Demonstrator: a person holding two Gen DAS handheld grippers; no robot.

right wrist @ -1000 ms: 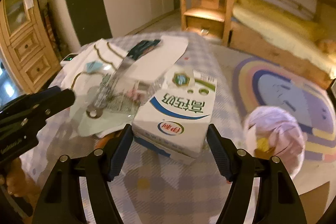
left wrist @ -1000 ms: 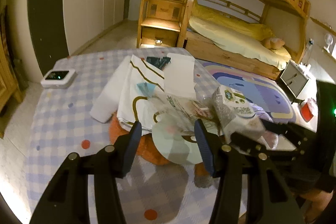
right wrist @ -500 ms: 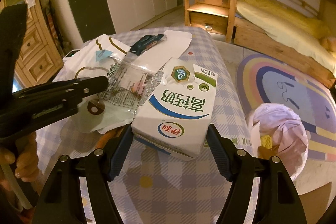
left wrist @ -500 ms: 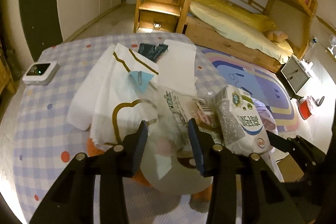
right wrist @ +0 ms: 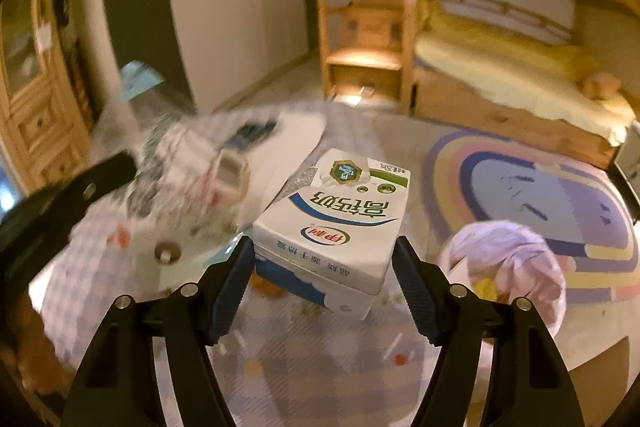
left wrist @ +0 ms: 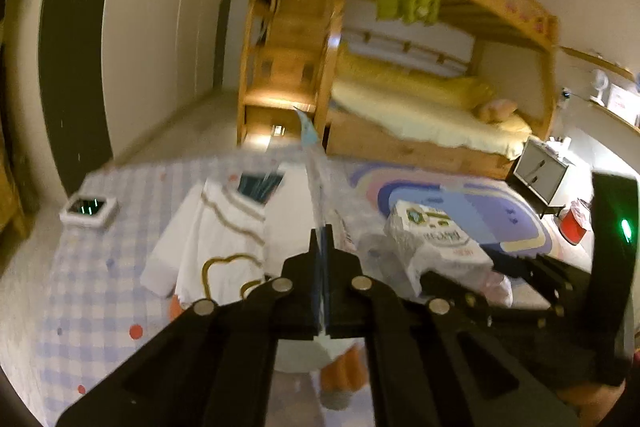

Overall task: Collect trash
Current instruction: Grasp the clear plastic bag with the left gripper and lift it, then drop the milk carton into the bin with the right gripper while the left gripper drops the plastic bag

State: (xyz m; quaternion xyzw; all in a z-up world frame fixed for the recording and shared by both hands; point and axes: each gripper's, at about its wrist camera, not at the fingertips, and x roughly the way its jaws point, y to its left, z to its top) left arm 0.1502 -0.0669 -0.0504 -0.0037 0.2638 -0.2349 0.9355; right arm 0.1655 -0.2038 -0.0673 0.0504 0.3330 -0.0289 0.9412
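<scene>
You are mid-pickup: your left gripper [left wrist: 322,239] is clamped on the clear plastic wrapper [left wrist: 314,163], and your right gripper [right wrist: 324,267] holds the milk carton [right wrist: 340,223] above the table's [left wrist: 80,267] right edge. Next, I judge, carry both over that edge to the lilac trash bag [right wrist: 516,259] and release them there.

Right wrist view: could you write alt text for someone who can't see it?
A handheld black two-finger gripper clamps a white milk carton above a checked tablecloth. To the left, a second gripper lifts a blurred clear plastic wrapper. A pale purple bag sits at right, with a wooden bunk bed behind.
</scene>
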